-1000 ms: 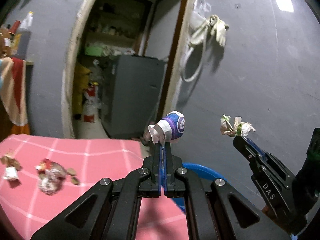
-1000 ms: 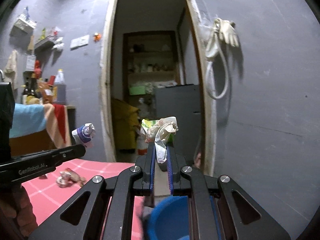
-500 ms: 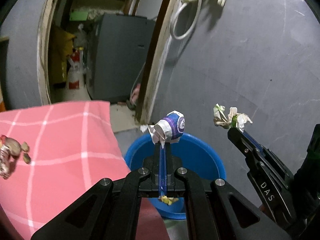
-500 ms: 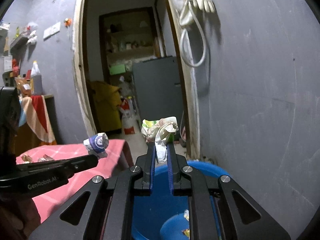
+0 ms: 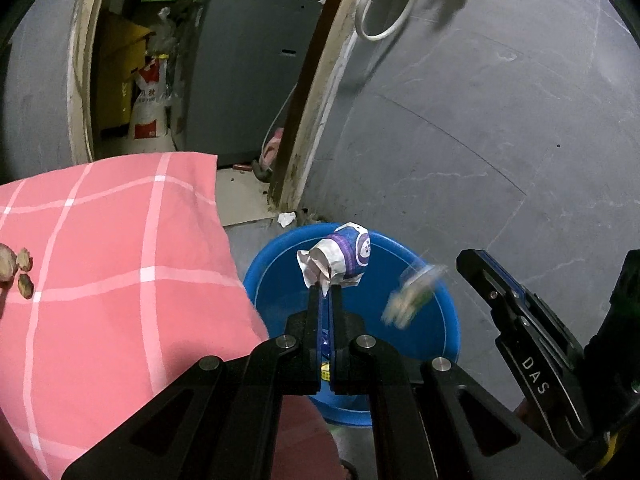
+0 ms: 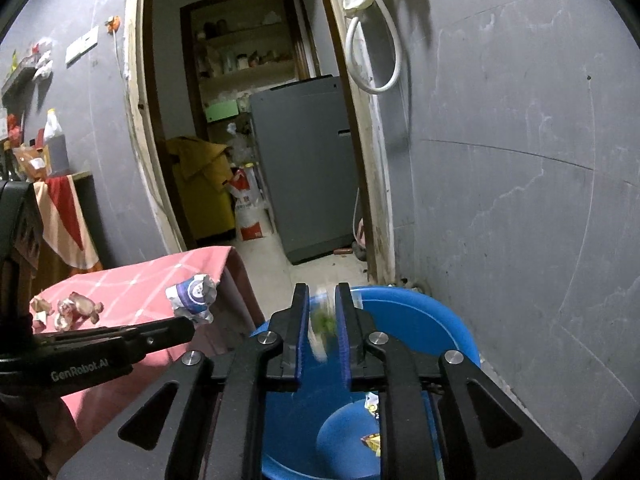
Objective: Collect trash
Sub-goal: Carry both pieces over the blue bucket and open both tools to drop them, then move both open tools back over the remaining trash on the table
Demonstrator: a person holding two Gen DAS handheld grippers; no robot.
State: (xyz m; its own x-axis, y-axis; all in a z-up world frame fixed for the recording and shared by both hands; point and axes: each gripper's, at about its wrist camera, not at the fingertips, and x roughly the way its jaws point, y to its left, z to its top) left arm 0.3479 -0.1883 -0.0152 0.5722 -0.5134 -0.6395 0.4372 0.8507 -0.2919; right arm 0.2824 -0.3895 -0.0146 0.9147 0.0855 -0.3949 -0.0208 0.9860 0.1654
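My left gripper is shut on a crumpled white and purple wrapper and holds it above the blue basin on the floor. My right gripper is open; a blurred white and green wrapper falls between its fingers toward the basin. The same falling wrapper shows blurred in the left wrist view, left of the right gripper. The left gripper with its wrapper shows at left in the right wrist view. A few scraps lie in the basin bottom.
A table with a pink checked cloth stands left of the basin, with trash pieces on it. The grey wall is behind the basin. An open doorway with a grey cabinet is beyond. A white scrap lies on the floor.
Both grippers tilted down over the basin. My right gripper opened and let go of its wrapper, which now falls. The left gripper still holds its wrapper.
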